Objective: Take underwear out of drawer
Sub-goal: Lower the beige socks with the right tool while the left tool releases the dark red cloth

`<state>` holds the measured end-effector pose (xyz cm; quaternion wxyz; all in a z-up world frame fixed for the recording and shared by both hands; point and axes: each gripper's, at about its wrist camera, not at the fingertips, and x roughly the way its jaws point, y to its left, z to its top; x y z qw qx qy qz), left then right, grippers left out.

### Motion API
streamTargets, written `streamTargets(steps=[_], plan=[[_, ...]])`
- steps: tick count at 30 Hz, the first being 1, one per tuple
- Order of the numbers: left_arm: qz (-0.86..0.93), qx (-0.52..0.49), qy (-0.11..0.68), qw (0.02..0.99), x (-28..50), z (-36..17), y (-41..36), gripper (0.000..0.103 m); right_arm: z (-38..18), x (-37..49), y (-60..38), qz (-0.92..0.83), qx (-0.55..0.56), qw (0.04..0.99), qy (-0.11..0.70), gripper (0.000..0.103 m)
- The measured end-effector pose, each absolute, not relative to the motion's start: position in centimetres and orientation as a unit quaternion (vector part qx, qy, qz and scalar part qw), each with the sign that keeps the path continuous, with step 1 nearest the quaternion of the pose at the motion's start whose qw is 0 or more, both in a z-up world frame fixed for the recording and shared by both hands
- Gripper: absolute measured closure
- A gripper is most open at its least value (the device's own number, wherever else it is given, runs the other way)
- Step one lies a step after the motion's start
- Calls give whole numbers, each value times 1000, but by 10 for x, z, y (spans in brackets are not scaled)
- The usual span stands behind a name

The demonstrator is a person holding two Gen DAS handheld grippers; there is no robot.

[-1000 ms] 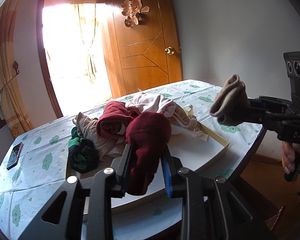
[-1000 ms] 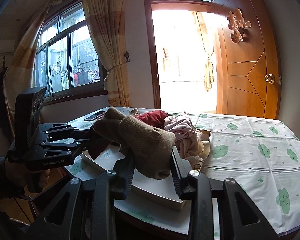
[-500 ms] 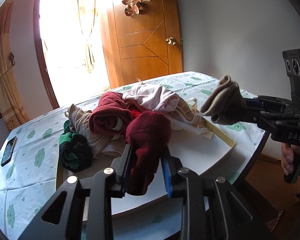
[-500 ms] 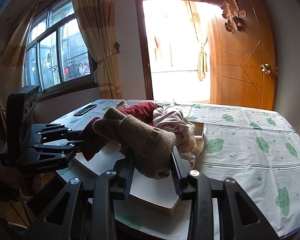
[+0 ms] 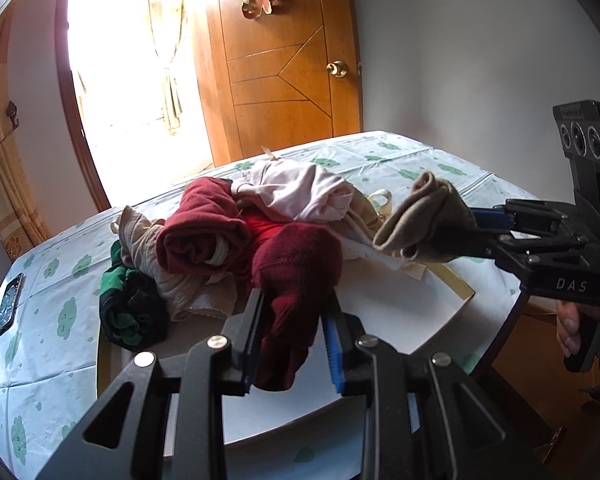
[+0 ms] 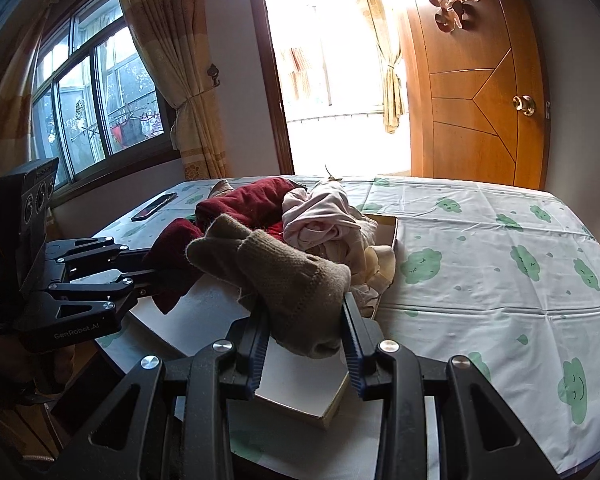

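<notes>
While each gripper clamps a knitted piece, maroon left, tan right, the shallow white drawer lies just beneath.

Reds, tans and a green-clouded cloth

My left tongs are black with blue pads, and the piece of underwear in them is dark maroon; my right tongs, black and blue-padded too, grip a fuzzy tan-brown knit piece. The drawer is white inside with a yellowish-tan rim. The pile in it shows a maroon roll, a bright red scrap, a pale pink piece, beige cloth and a black bundle with green stripes. The counter cloth is white, printed with green clouds. The phone is black; the door is orange-brown wood with a brass knob; the curtain is yellow-tan.
</notes>
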<state>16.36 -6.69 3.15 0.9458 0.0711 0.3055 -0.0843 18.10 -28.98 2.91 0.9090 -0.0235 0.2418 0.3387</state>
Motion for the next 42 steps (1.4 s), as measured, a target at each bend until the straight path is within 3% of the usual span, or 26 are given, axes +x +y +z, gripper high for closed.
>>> streamTargets(steps=[23, 42], plan=[[-93, 64, 367, 923, 189, 7, -74, 77, 5, 200, -262, 323, -78, 891, 310, 66], [-98, 63, 395, 911, 204, -13, -88, 77, -11, 198, -244, 289, -153, 896, 300, 66]])
